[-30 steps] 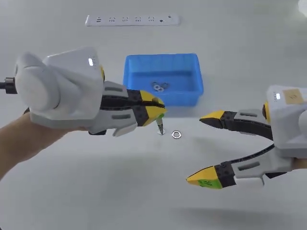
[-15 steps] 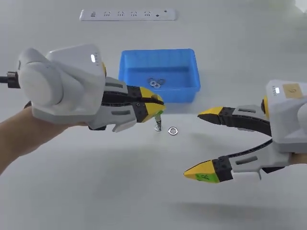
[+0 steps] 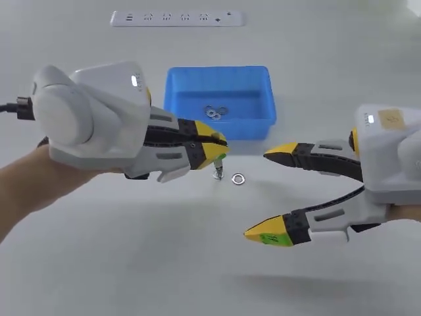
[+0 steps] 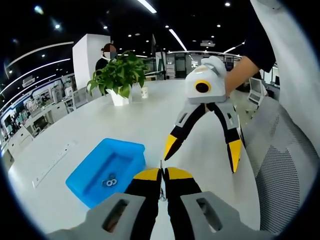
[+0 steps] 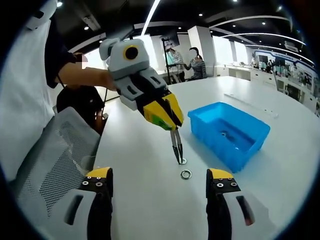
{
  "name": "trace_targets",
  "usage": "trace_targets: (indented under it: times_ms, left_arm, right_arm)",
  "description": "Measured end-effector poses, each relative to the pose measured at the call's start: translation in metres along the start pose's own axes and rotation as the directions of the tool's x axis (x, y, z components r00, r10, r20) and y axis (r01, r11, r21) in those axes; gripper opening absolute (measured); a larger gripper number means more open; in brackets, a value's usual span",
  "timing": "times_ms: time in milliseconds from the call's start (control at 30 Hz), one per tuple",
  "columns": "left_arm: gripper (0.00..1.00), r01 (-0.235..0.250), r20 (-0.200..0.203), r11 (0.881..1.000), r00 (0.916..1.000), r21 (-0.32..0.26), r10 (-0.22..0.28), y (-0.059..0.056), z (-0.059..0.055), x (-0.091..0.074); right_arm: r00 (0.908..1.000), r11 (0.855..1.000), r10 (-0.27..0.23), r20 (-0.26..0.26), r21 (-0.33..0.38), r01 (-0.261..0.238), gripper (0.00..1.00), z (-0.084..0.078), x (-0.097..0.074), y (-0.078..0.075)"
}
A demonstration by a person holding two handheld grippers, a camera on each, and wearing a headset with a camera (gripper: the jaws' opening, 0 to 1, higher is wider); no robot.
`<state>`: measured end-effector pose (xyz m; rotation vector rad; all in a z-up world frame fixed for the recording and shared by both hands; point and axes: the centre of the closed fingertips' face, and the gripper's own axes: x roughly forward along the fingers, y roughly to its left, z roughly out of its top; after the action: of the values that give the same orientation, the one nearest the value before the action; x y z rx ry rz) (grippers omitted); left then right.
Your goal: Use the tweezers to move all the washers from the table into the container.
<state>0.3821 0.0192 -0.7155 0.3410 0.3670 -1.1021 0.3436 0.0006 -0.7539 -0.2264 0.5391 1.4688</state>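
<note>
My left gripper (image 3: 222, 146) is shut on metal tweezers (image 3: 218, 170) that point down at the white table. Their tips rest at a small washer (image 5: 183, 161); whether they grip it I cannot tell. A second washer (image 3: 238, 178) lies flat just right of the tips, also seen from the right gripper view as a washer (image 5: 186, 174). Behind them stands the blue container (image 3: 270, 108) with a few washers (image 3: 216, 113) inside. My right gripper (image 3: 271, 194) hovers open to the right, nothing between its jaws. In the left gripper view the tweezers (image 4: 161, 181) stick out between the shut jaws.
A white power strip (image 3: 177, 18) lies at the far edge behind the container. In the left gripper view a potted plant (image 4: 119, 80) stands far across the table, and a mesh chair (image 4: 285, 165) sits beside it. People stand in the background.
The right gripper has drifted a little left, toward the washers. The left gripper keeps the tweezers' tips at the same spot by the washers.
</note>
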Motion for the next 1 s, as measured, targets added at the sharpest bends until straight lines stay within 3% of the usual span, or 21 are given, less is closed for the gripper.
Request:
trace_targets:
  times_ms: [233,433,733,1000]
  left_arm:
    - [0.06,0.004,0.003,1.0,1.0,-0.012,-0.004,-0.003,-0.001,-0.003]
    - [0.07,0.017,0.012,1.0,0.9998,-0.018,-0.017,-0.004,-0.001,-0.002]
    - [0.07,0.018,0.012,1.0,0.9998,-0.018,-0.018,-0.002,-0.001,-0.002]
    - [0.07,0.023,0.016,1.0,0.9996,-0.018,-0.023,-0.002,-0.001,-0.001]
  right_arm:
    - [0.9992,0.997,0.039,-0.003,-0.067,-0.039,0.63,0.009,0.019,-0.009]
    - [0.9953,0.99,0.093,-0.026,-0.105,-0.095,0.39,0.013,0.036,-0.014]
    - [0.9909,0.98,0.12,-0.06,-0.152,-0.128,0.3,0.016,0.057,-0.02]
    - [0.9868,0.97,0.132,-0.093,-0.191,-0.148,0.19,0.018,0.06,-0.022]
